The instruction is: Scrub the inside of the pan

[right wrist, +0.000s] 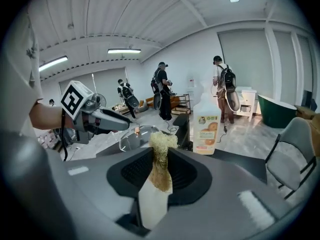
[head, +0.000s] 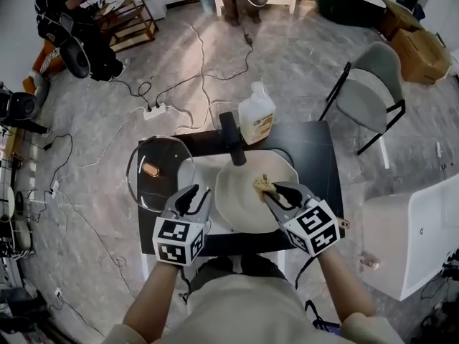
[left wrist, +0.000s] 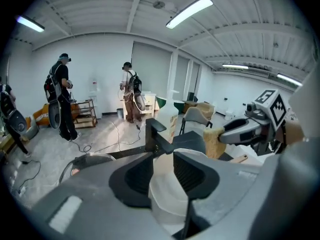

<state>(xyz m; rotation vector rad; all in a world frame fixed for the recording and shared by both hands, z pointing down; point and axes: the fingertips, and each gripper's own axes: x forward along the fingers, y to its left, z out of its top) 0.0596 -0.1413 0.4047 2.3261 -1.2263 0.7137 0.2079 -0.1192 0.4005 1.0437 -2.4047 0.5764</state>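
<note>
A cream pan (head: pixel 240 206) with a black handle (head: pixel 232 138) pointing away sits on a white mat on the black table (head: pixel 315 153). My right gripper (head: pixel 276 190) is shut on a yellowish scrubbing sponge (head: pixel 262 185) and holds it just over the pan's right inside. In the right gripper view the sponge (right wrist: pixel 161 159) stands upright between the pads. My left gripper (head: pixel 192 194) is open at the pan's left rim with nothing gripped. In the left gripper view the pan (left wrist: pixel 167 196) shows between and below the open jaws, with its handle (left wrist: pixel 157 136) beyond.
A glass lid (head: pixel 159 167) lies on the table left of the pan. A detergent bottle (head: pixel 256 117) stands at the back edge. A grey chair (head: pixel 369 92) is behind at the right, a white cabinet (head: pixel 409 235) to the right. Cables cross the floor.
</note>
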